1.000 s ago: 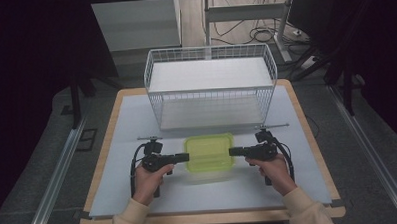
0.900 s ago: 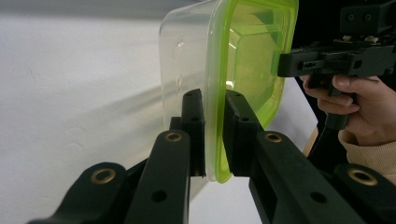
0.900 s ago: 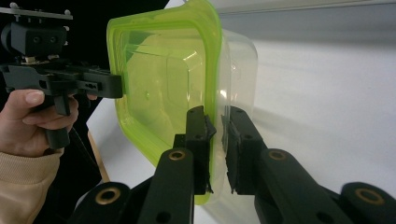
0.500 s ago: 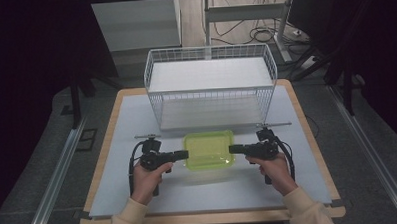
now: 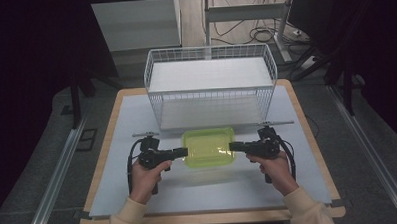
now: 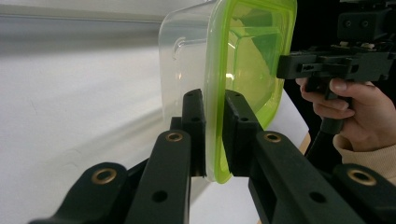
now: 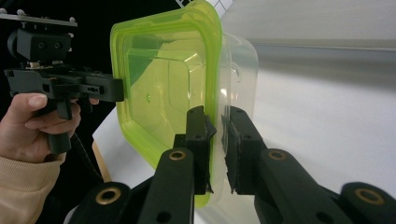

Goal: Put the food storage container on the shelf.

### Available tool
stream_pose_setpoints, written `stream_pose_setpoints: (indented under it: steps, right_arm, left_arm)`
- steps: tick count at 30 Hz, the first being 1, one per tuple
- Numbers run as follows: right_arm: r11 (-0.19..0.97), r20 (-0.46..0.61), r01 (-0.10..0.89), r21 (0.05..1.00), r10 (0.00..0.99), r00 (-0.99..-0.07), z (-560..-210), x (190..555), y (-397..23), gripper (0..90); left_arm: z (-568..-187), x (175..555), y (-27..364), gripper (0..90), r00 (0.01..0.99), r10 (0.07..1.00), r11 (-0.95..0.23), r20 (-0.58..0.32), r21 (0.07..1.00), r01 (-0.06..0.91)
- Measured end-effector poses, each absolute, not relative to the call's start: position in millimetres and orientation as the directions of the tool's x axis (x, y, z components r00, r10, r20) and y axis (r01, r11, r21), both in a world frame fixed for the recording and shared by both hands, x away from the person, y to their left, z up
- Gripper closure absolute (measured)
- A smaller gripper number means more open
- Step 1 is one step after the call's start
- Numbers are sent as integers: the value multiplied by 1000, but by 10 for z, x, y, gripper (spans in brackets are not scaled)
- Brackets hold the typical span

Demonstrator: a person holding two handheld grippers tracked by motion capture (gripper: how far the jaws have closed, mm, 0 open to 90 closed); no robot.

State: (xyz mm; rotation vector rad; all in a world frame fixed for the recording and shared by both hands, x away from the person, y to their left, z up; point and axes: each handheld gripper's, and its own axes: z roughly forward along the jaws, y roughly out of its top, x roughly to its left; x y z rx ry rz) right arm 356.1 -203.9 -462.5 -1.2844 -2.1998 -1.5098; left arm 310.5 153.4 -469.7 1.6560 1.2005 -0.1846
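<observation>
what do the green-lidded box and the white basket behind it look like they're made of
Box: likely plastic; clear glossy tub, you see through it. Lid: translucent lime plastic, glossy, light passes through. Basket: apparently white coated metal wire, a thin open grid.

High view looks down; 2 close gripper views share container (image 6: 243,51).

Black grippers (image 5: 180,152) (image 5: 233,146) w/ brass-ringed screw holes, black cables; beige sleeves (image 5: 124,219).

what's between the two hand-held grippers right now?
The green-lidded container. In the high view it spans the gap between the left hand-held gripper and the right hand-held gripper; each gripper view shows its jaws clamped on the lid rim.
</observation>
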Motion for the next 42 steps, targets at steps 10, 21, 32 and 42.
stream_pose_setpoints:
  steps: [10,21,32,42]
  right_arm:
    - [104,554,710,697,550,-625,-4474,3543,-2017,805]
    - [103,522,675,730,554,-649,-4156,3593,-2014,805]
    - [91,513,663,743,559,-651,-3920,3695,-2048,805]
    - [85,493,641,763,565,-661,-3713,3763,-2042,804]
  left_arm:
    - [-4532,3142,1565,811,505,603,31,-618,651,759]
    - [-4255,3249,1579,811,528,589,35,-611,673,739]
    - [-4035,3379,1546,811,539,585,37,-606,684,729]
    - [-3826,3480,1546,812,544,586,40,-600,693,720]
